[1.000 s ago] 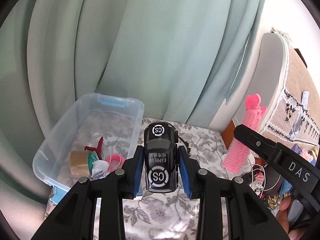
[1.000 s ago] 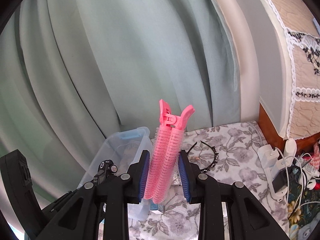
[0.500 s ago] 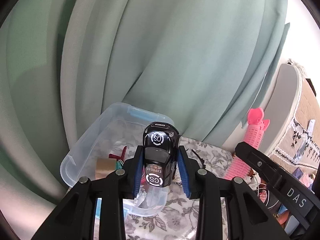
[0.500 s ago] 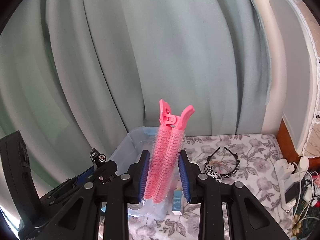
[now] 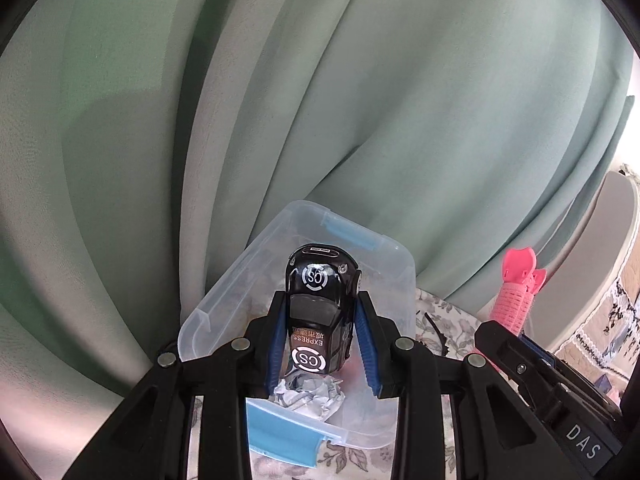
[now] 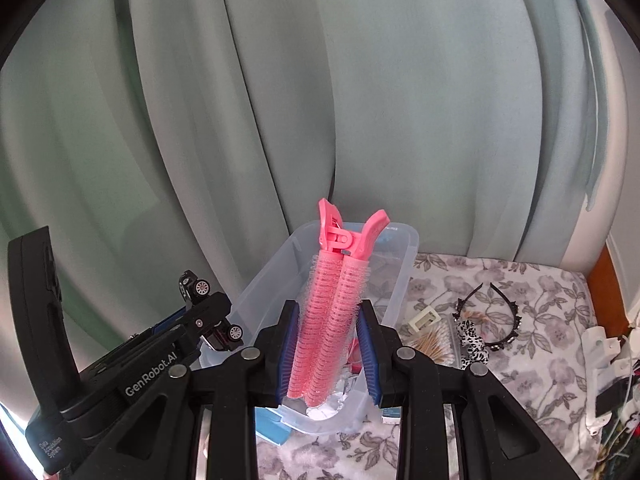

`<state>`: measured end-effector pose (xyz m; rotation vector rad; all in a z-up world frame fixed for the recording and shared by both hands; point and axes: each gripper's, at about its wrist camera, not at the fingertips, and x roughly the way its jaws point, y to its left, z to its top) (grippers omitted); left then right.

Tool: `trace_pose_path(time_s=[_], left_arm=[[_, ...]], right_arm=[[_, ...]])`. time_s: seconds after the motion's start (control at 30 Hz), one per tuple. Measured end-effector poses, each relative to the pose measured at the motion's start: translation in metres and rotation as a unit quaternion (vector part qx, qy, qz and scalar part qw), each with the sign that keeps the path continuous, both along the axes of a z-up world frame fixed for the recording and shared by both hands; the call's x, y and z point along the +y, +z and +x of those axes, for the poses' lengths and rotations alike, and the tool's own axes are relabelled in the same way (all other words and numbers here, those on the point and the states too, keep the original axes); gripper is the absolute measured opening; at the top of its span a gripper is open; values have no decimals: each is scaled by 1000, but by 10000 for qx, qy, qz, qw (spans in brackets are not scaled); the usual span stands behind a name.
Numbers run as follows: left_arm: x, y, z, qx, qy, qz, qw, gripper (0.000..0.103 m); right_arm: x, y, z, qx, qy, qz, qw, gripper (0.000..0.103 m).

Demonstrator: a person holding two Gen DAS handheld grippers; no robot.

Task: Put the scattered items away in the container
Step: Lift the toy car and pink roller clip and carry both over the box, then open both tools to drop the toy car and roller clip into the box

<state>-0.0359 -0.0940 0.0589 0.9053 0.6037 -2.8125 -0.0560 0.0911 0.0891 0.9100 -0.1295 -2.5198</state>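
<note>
My left gripper (image 5: 320, 304) is shut on a black toy car (image 5: 320, 312) with white "CS" rings, nose up, held over the clear plastic bin (image 5: 224, 300). Crumpled white paper (image 5: 308, 396) lies in the bin below it. My right gripper (image 6: 326, 320) is shut on a pink hair roller clip (image 6: 336, 304), upright, above the near end of the same clear bin (image 6: 404, 272). In the right wrist view the left gripper (image 6: 208, 320) with the toy car (image 6: 200, 292) shows at the left. The pink clip (image 5: 516, 300) also shows at the right of the left wrist view.
A green curtain (image 6: 280, 100) hangs right behind the bin. On the floral cloth (image 6: 540, 340) to the right lie a black headband (image 6: 508, 312), a spotted hair tie (image 6: 472, 340), cotton swabs (image 6: 432, 344), a cream clip (image 6: 422, 320), and white chargers with cables (image 6: 604, 356).
Both grippers have swung left with their loads, and the bin has come under them. The bin's contents are now mostly hidden behind the fingers and the held things.
</note>
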Motion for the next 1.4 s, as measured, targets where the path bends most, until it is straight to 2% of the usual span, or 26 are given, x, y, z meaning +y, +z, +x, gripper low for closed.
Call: trace_pose_path(time_s=[0.5, 0.83, 0.9, 1.0, 1.07, 1.13, 1.2, 1.4], left_arm=[[-26, -32, -13, -347, 184, 190, 9990, 34], [-17, -37, -16, -439, 26, 198, 9988, 35], [-16, -37, -17, -450, 15, 210, 9988, 36], [-12, -34, -19, -418, -18, 210, 9989, 47], [-11, -32, -19, -413, -36, 204, 9989, 55], [-5, -32, -22, -417, -36, 201, 9989, 59], [-5, -30, -21, -423, -42, 212, 9989, 61], [-9, -15, -3, -414, -74, 171, 9990, 63]], right_arm=[[-50, -36, -17, -389, 422, 316, 9978, 32], [-58, -49, -28, -564, 470, 472, 9962, 34], [-59, -50, -28, -587, 493, 497, 9958, 34], [-59, -51, -28, -636, 509, 541, 9952, 35], [-58, -53, -29, -655, 521, 541, 9950, 42], [-57, -55, -30, -645, 512, 577, 9949, 59], [-55, -56, -29, -620, 495, 581, 9952, 62], [-50, -54, -26, -590, 460, 541, 9957, 63]])
